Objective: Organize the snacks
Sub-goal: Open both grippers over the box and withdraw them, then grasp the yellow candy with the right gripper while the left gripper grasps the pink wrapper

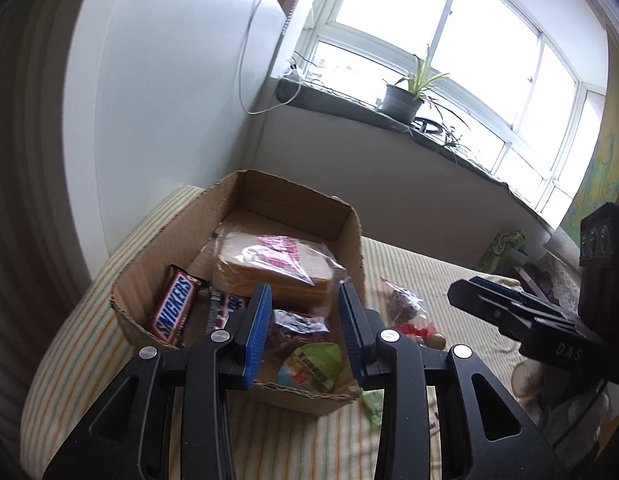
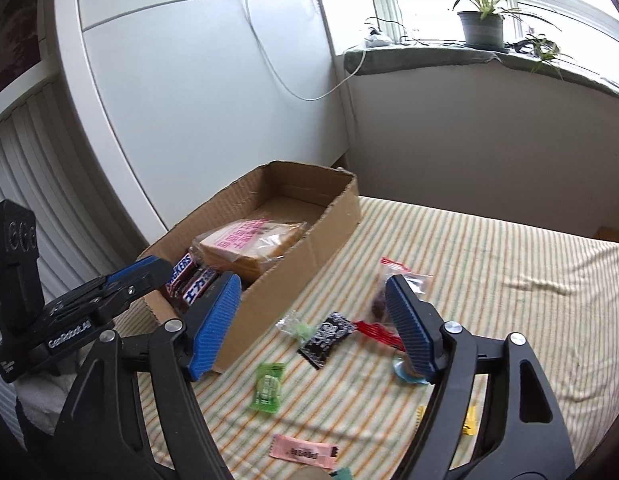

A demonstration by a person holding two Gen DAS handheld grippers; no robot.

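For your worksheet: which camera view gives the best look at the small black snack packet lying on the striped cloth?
The right wrist view: the black packet lies unobstructed on the striped cloth between the open right gripper fingers. In the left wrist view I cannot find it; the gripper and cardboard box likely block it.

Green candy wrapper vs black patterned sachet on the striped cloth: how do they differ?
The small green candy wrapper is bright green with pale print; the black sachet with white pattern is dark. The green one lies nearer the camera, the black one farther, closer to the cardboard box. The green one looks slightly smaller. Both lie flat on the striped cloth, outside the box, untouched by either gripper.
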